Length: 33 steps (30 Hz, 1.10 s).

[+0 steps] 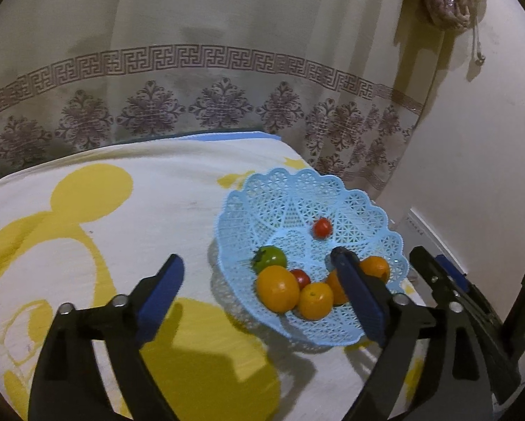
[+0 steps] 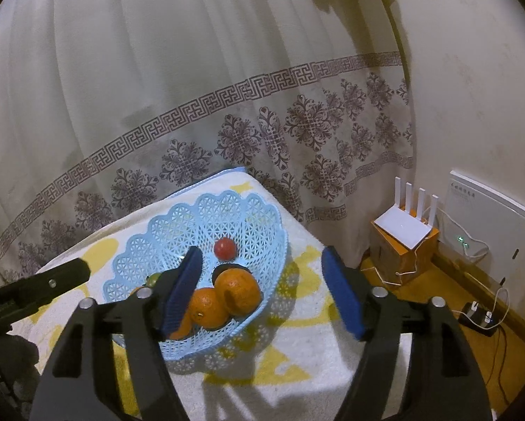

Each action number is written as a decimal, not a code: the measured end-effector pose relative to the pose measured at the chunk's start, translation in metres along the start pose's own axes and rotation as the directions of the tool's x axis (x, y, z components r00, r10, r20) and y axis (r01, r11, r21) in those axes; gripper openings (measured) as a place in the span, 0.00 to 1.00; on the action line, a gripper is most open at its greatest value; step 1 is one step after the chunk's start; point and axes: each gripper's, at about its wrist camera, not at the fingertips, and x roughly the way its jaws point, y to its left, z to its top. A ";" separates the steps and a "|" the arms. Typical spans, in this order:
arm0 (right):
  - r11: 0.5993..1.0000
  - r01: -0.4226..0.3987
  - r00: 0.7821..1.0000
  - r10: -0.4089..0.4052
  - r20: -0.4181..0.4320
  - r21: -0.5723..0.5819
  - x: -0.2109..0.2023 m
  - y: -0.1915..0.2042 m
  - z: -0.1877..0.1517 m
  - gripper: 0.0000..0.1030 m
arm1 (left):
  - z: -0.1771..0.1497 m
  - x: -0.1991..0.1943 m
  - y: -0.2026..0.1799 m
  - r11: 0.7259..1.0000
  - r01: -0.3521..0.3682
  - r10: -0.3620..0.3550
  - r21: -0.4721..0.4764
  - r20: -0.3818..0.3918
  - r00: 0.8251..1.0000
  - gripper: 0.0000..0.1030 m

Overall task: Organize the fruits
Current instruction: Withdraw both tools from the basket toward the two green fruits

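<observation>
A light-blue lattice basket (image 1: pixel 262 207) (image 2: pixel 178 224) stands on a white-and-yellow towel near its right edge. In it lie several oranges (image 1: pixel 277 287) (image 2: pixel 239 291), a green tomato (image 1: pixel 270 258) and a red tomato (image 1: pixel 322 228) (image 2: pixel 224 248); a second red tomato (image 1: pixel 300 277) is wedged among the oranges. My left gripper (image 1: pixel 258 259) hovers over the basket's near left side, open, with nothing pressed between its pads. My right gripper (image 2: pixel 261 258) (image 1: pixel 431 259) is open over the basket's near right rim, its left finger hiding part of an orange.
The towel-covered surface (image 1: pixel 122 231) ends just right of the basket. A patterned curtain (image 1: pixel 227 70) hangs behind. On the floor to the right stand an orange box (image 2: pixel 403 256) with a white router (image 2: pixel 404 224), a white wall panel (image 2: pixel 487 217) and a power adapter (image 2: pixel 480 317) with cables.
</observation>
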 end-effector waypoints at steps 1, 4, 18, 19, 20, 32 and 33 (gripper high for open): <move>1.000 -0.001 1.000 0.001 0.001 -0.001 0.000 0.000 0.000 0.70 | -0.001 -0.001 0.001 1.000 -0.005 0.005 -0.002 -0.001 1.000 0.87; 1.000 -0.001 1.000 0.001 0.003 0.003 -0.002 -0.001 0.000 0.72 | -0.004 -0.006 0.006 1.000 -0.017 0.016 -0.014 -0.012 1.000 0.87; 0.999 -0.036 0.999 0.037 0.013 -0.032 -0.018 0.013 0.001 0.77 | -0.023 -0.063 0.051 0.990 -0.120 0.122 -0.077 0.022 0.992 0.88; 0.998 -0.044 0.999 0.044 0.014 -0.039 -0.020 0.016 0.002 0.77 | -0.024 -0.065 0.054 0.989 -0.125 0.127 -0.082 0.022 0.992 0.88; 0.997 -0.053 0.998 0.054 0.015 -0.049 -0.023 0.020 0.001 0.77 | -0.027 -0.071 0.059 0.987 -0.136 0.139 -0.090 0.024 0.990 0.88; 0.968 -0.230 0.972 0.223 -0.076 -0.099 -0.042 0.067 -0.009 0.81 | -0.066 -0.121 0.118 0.952 -0.249 0.254 -0.181 0.008 0.967 0.88; 0.964 -0.246 0.967 0.237 -0.091 -0.098 -0.043 0.071 -0.011 0.81 | -0.070 -0.123 0.120 0.949 -0.253 0.258 -0.186 0.003 0.966 0.88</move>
